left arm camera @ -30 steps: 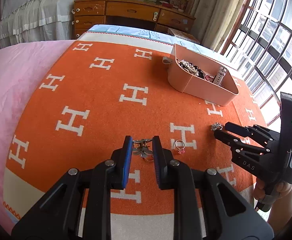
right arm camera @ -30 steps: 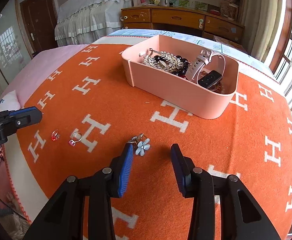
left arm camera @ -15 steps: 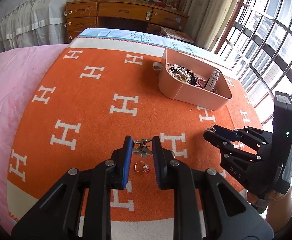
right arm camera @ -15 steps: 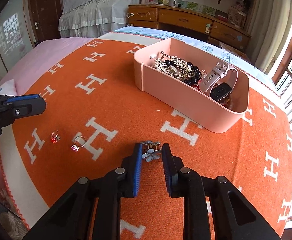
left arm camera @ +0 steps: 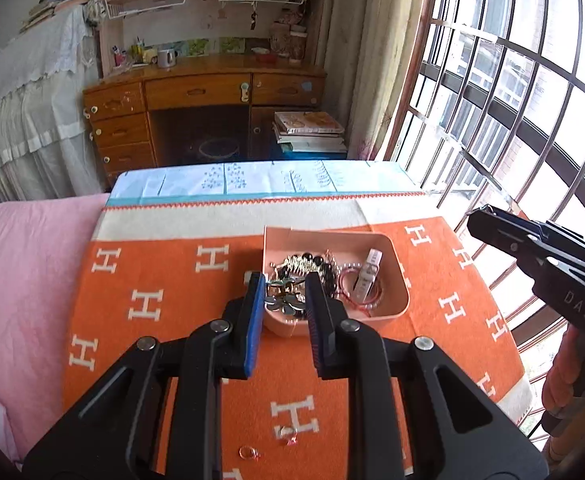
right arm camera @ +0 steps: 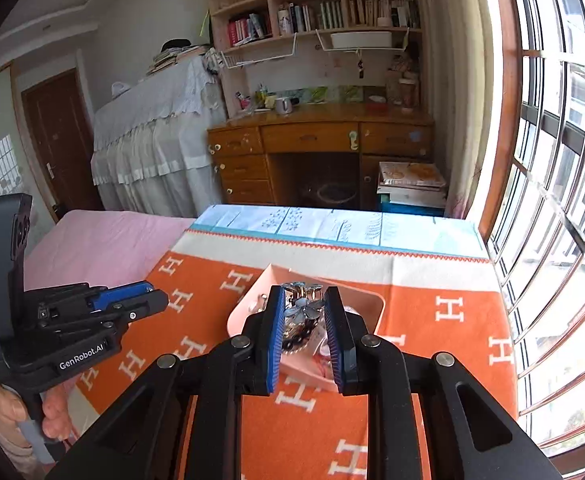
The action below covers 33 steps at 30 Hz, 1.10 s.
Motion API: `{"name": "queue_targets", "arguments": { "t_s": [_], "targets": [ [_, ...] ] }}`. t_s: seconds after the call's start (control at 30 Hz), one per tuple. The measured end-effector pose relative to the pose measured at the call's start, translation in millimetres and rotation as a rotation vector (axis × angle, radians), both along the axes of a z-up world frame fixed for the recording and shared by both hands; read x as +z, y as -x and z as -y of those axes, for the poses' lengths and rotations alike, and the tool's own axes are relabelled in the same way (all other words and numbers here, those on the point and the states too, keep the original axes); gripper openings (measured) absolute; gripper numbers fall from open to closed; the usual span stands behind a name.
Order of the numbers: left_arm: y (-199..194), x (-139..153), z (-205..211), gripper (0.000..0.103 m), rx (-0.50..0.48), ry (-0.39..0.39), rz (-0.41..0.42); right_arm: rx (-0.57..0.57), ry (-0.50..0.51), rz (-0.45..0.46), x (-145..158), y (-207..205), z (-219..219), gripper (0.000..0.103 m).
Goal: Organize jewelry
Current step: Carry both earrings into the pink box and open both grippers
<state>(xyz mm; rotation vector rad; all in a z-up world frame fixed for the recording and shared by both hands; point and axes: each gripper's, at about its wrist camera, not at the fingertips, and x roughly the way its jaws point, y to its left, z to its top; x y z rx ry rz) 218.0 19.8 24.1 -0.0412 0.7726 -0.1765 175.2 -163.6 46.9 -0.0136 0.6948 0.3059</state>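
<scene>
My left gripper (left arm camera: 285, 292) is shut on a silver flower-shaped piece (left arm camera: 284, 303) and holds it in the air in front of the near wall of the pink box (left arm camera: 399, 280). My right gripper (right arm camera: 304, 300) is shut on a pale blue flower piece (right arm camera: 306, 311), also lifted and hanging over the pink box (right arm camera: 248, 307). The box holds a white watch (left arm camera: 369, 274), dark beads and a shiny comb. Two small rings (left arm camera: 289, 437) lie on the orange blanket below the left gripper. Each gripper shows in the other's view: right gripper (left arm camera: 477, 220), left gripper (right arm camera: 159, 301).
An orange blanket with white H marks (left arm camera: 144, 304) covers the bed, with pink bedding (left arm camera: 24, 280) to the left. A wooden desk (left arm camera: 204, 92) stands beyond the bed's end. Barred windows (left arm camera: 512, 120) run along the right. A hand (right arm camera: 52, 416) grips the left gripper's handle.
The right gripper shut on the blue flower piece. Both grippers then rose from the blanket with their pieces and now hang at the pink box. The rings stayed on the blanket.
</scene>
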Motion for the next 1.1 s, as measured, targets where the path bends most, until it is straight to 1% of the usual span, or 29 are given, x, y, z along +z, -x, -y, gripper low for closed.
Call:
{"name": "queue_targets", "arguments": {
  "t_s": [0.07, 0.13, 0.2, 0.3, 0.4, 0.43, 0.57, 0.63, 0.73, 0.83, 0.9, 1.0, 1.1],
  "targets": [
    [-17.2, 1.4, 8.2, 0.017, -0.008, -0.005, -0.003, -0.022, -0.002, -0.013, 3.5, -14.1, 6.1, 0.02],
    [-34.7, -4.8, 15.8, 0.017, -0.014, -0.015, -0.016, -0.041, 0.005, -0.043, -2.8, -29.7, 10.5, 0.02],
    [-50.5, -17.4, 22.1, 0.017, -0.019, -0.03, -0.038, -0.055, 0.01, -0.085, -17.9, -43.6, 13.8, 0.02],
    [-71.8, -43.4, 30.6, 0.017, -0.036, -0.044, -0.088, -0.069, -0.018, -0.173, -50.2, -65.4, 22.2, 0.02],
    [-93.0, -68.5, 35.5, 0.017, -0.048, -0.046, -0.135, -0.084, -0.029, -0.241, -78.9, -86.7, 25.0, 0.02],
    [-100.0, -75.9, 36.6, 0.017, -0.05, -0.045, -0.147, -0.087, -0.03, -0.26, -92.0, -92.0, 20.6, 0.02],
    [-122.3, -105.4, 34.5, 0.018, -0.05, -0.04, -0.184, -0.096, -0.038, -0.335, -128.4, -118.8, 10.4, 0.02],
    [-131.7, -117.0, 29.9, 0.018, -0.047, -0.026, -0.206, -0.093, -0.055, -0.357, -143.6, -133.1, 2.0, 0.02],
    [-140.0, -129.5, 26.2, 0.018, -0.043, -0.009, -0.228, -0.089, -0.079, -0.384, -158.1, -151.4, -8.8, 0.02],
    [-144.5, -136.7, 25.7, 0.018, -0.05, -0.015, -0.244, -0.093, -0.083, -0.392, -170.3, -166.5, -19.8, 0.02],
    [-145.9, -138.3, 24.6, 0.021, -0.064, -0.016, -0.253, -0.108, -0.088, -0.401, -175.4, -174.6, -22.6, 0.02],
    [-148.1, -137.6, 23.7, 0.032, -0.063, -0.011, -0.253, -0.118, -0.13, -0.421, -177.8, -181.3, -20.3, 0.021],
    [-149.0, -135.7, 21.2, 0.038, -0.069, 0.033, -0.275, -0.131, -0.138, -0.406, -173.5, -181.4, -15.8, 0.022]
  ]
}}
